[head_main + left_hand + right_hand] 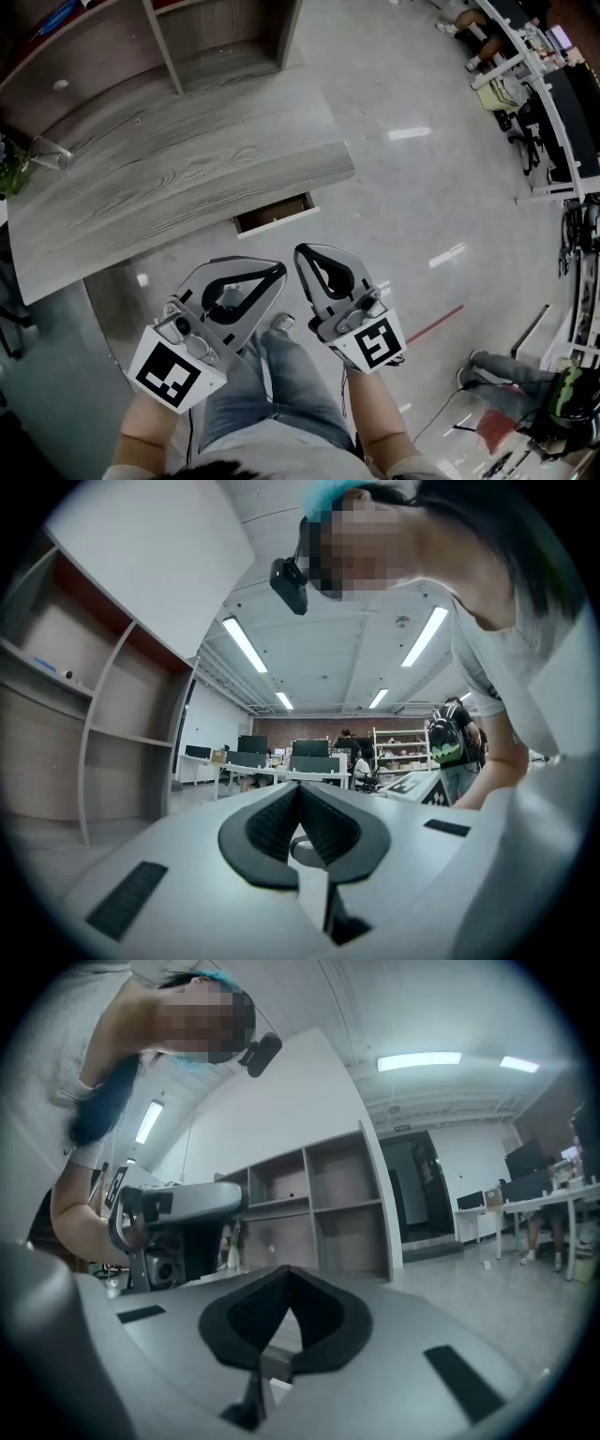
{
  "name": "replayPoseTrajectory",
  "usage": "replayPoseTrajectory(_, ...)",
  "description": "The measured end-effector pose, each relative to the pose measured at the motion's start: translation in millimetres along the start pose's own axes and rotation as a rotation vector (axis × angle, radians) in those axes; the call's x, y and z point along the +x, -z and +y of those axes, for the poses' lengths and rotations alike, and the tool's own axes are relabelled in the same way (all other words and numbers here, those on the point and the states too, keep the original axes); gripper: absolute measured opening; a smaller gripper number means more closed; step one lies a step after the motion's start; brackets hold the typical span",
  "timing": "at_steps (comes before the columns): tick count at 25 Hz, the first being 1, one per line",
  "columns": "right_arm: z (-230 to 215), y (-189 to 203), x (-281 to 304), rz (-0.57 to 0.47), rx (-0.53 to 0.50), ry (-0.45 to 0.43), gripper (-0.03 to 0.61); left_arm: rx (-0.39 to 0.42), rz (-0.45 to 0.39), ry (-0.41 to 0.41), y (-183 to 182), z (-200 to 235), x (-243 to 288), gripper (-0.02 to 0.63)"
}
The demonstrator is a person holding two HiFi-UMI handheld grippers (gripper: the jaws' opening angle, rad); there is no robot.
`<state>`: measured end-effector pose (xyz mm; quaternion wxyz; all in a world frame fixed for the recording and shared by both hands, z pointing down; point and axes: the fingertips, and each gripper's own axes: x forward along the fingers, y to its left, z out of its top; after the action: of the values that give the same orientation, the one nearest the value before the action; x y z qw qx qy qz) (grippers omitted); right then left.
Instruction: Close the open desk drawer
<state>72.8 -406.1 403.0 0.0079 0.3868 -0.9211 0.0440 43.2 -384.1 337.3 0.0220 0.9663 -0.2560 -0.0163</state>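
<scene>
The desk (178,178) has a grey wood-grain top. Below its front edge the drawer (275,214) stands partly pulled out, with its dark inside showing. Both grippers hang in front of my legs, short of the drawer and apart from it. My left gripper (278,269) is shut, tips together, with nothing in it; in its own view, the left gripper (300,787) points up at the ceiling and far office. My right gripper (302,251) is shut and empty too; the right gripper (288,1269) points toward the shelves in its own view.
A brown shelf unit (225,47) stands behind the desk. A glass vase with a plant (37,150) sits at the desk's left end. Office desks and chairs (544,84) line the far right. A red floor line (436,323) and cables lie to the right.
</scene>
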Motion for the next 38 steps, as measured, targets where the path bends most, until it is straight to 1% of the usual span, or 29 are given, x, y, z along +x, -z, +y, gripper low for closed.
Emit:
replayPoseTrajectory(3, -1, 40, -2, 0.03, -0.009, -0.005, 0.008, -0.034, -0.022, 0.01, 24, -4, -2, 0.011)
replayPoseTrajectory(5, -5, 62, 2, 0.04, -0.004, -0.005, 0.008, -0.026, -0.02, 0.005, 40, -2, -1, 0.011)
replayPoseTrajectory(10, -11, 128, 12, 0.061, -0.016, -0.013, 0.009, -0.007, -0.005, 0.012, 95, 2, -5, 0.011)
replayPoseTrajectory(17, -9, 192, 18, 0.077, -0.014, -0.044, 0.008, 0.008, 0.008, -0.002, 154, 1, -10, 0.011)
replayPoseTrajectory(20, -11, 216, 20, 0.075, -0.006, -0.045, 0.008, 0.008, 0.007, -0.006, 171, 0, -11, 0.011)
replayPoseTrajectory(23, -19, 230, 26, 0.059, 0.0, -0.022, 0.008, 0.019, 0.008, -0.015, 180, 1, -13, 0.011)
replayPoseTrajectory(27, -29, 245, 33, 0.097, 0.004, 0.003, 0.008, 0.029, 0.011, -0.018, 181, 1, -15, 0.011)
replayPoseTrajectory(32, -35, 242, 39, 0.077, 0.02, 0.021, 0.008, 0.029, 0.007, -0.024, 177, 4, -18, 0.011)
replayPoseTrajectory(35, -38, 243, 39, 0.076, 0.016, 0.049, 0.008, 0.031, 0.007, -0.034, 177, 10, -18, 0.011)
replayPoseTrajectory(38, -42, 236, 35, 0.073, 0.02, 0.08, 0.008, 0.036, 0.004, -0.056, 169, 6, -20, 0.011)
